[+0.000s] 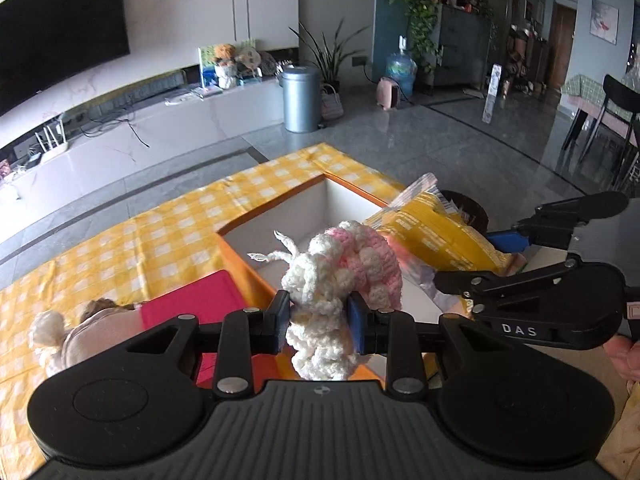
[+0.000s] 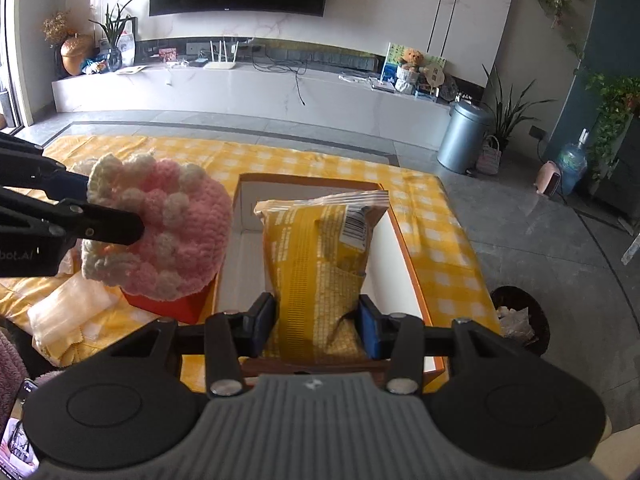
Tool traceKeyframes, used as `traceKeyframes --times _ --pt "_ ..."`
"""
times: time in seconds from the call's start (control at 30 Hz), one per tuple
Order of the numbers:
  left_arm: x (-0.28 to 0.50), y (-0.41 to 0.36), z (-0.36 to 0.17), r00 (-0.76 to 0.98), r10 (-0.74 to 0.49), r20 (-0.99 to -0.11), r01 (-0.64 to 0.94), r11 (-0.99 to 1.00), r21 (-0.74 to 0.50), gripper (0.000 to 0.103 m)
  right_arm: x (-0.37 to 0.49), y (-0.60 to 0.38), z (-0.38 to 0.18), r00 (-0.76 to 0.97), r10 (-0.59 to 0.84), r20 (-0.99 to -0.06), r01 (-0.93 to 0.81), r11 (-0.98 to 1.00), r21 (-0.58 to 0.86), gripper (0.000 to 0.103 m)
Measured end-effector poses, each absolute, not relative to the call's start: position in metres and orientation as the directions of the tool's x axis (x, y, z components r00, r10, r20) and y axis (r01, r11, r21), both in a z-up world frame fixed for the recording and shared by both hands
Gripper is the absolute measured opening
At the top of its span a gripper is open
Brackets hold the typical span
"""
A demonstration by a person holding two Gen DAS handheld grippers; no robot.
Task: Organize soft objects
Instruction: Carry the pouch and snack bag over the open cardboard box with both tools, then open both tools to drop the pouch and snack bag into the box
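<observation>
Left wrist view showed the left gripper [image 1: 319, 318] clamped on the white ruffled edge of a crocheted hat [image 1: 344, 268], which hung above the orange box [image 1: 236, 256] on the yellow checked cloth [image 1: 160, 224]. The hat looked light, floppy and stretchy, so a pinch on the thick brim seemed safest. The right gripper [image 2: 316, 324] was closed on the lower end of a yellow bag [image 2: 316, 248], held upright over the box; it appeared crinkly, slippery and crushable, best gripped near a sealed end.
</observation>
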State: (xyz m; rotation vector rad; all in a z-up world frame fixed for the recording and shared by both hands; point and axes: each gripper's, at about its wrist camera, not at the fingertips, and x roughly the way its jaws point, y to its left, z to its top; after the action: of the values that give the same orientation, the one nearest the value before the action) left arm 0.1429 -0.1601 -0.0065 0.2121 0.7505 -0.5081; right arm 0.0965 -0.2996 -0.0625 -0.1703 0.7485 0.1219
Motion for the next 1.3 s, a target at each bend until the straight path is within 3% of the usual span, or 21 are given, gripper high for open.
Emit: traceKeyframes --times 0.5,1.07,1.3 --pt "0.206 -0.233 -0.088 0.416 -0.255 -0.873 0.646 0.758 0.086 0.034 0.184 -0.327 -0.151 0.466 0.009 -0.885 -0.228 0.967 -0.111 0.045" --pt "0.217 -0.264 -0.137 0.331 -0.133 -0.934 0.721 0.674 0.159 0.033 0.206 -0.322 -0.192 0.296 -0.038 -0.954 -0.342 0.929 -0.143 0.045" --pt "0.223 -0.264 -0.135 0.328 -0.118 -0.937 0.704 0.692 0.159 0.043 0.213 -0.323 -0.190 0.301 -0.059 -0.952 -0.331 0.929 -0.162 0.052"
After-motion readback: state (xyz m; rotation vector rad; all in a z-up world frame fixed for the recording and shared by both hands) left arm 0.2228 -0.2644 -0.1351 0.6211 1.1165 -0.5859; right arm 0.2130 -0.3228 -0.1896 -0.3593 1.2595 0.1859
